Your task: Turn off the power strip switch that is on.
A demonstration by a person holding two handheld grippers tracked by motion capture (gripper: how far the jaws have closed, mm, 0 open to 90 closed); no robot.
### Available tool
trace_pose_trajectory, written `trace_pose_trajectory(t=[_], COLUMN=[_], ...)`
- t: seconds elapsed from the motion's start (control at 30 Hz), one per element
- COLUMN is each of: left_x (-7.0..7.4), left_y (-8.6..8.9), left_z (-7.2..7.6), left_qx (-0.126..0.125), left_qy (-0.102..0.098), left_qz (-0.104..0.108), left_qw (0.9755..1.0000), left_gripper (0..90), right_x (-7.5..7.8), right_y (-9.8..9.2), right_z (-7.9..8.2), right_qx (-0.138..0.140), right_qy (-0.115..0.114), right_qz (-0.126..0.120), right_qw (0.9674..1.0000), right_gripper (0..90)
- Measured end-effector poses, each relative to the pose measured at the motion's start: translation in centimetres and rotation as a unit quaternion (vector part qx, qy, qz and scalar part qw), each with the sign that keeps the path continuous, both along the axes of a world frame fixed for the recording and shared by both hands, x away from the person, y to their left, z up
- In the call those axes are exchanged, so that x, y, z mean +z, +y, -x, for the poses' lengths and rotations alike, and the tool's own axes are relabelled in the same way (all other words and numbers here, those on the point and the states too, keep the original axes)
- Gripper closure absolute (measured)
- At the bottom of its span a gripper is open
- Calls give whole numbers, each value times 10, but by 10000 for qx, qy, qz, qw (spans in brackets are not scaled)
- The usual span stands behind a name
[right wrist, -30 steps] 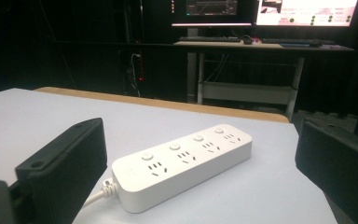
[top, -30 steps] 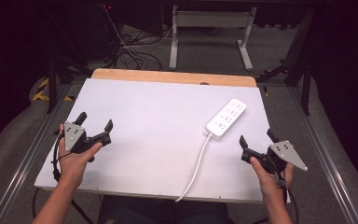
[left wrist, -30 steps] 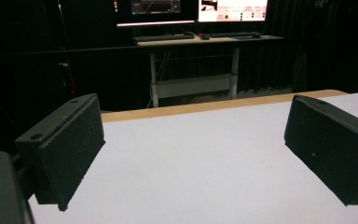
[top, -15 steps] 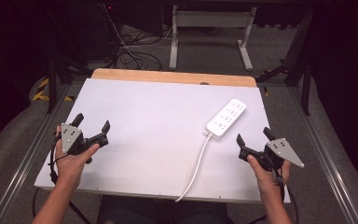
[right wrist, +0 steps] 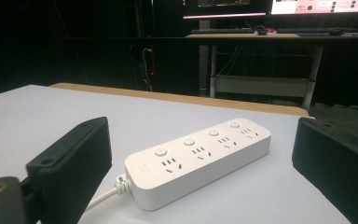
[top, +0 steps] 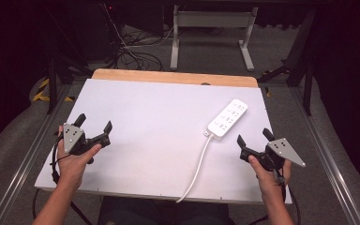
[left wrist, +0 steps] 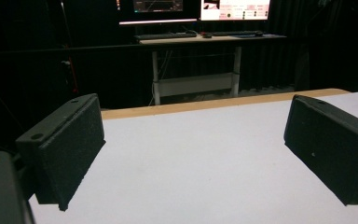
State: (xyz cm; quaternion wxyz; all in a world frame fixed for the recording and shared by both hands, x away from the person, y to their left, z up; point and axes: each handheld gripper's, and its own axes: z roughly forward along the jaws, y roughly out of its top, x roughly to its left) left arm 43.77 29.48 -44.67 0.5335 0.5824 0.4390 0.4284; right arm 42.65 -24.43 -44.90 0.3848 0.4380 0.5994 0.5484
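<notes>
A white power strip (top: 228,118) lies on the table (top: 154,117) near the right gripper (top: 255,143), both grippers' fingers spread, the left gripper (top: 93,127) well apart.

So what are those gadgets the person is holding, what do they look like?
Each is a black hand-held gripper, left and right, with two flat, blocky black jaws lined with rough padding. A grey three-cornered plate tops each, the left one dotted with small holes. A thin black cable trails from each. The forearms are bare.
</notes>
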Motion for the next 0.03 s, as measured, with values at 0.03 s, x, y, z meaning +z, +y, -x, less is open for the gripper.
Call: trace_pose_trajectory(t=[0.03], left_x=[0], left_y=[0], left_z=[0], left_qx=[-3], left_qy=[-1], left_qz=[5], left_qw=[10000], left_gripper=[55], right_x=[0], right_y=[0], right_z=[0], right_qx=[6], right_qy=[4], right_qz=[10], right_qw=[10000], right_gripper=[54])
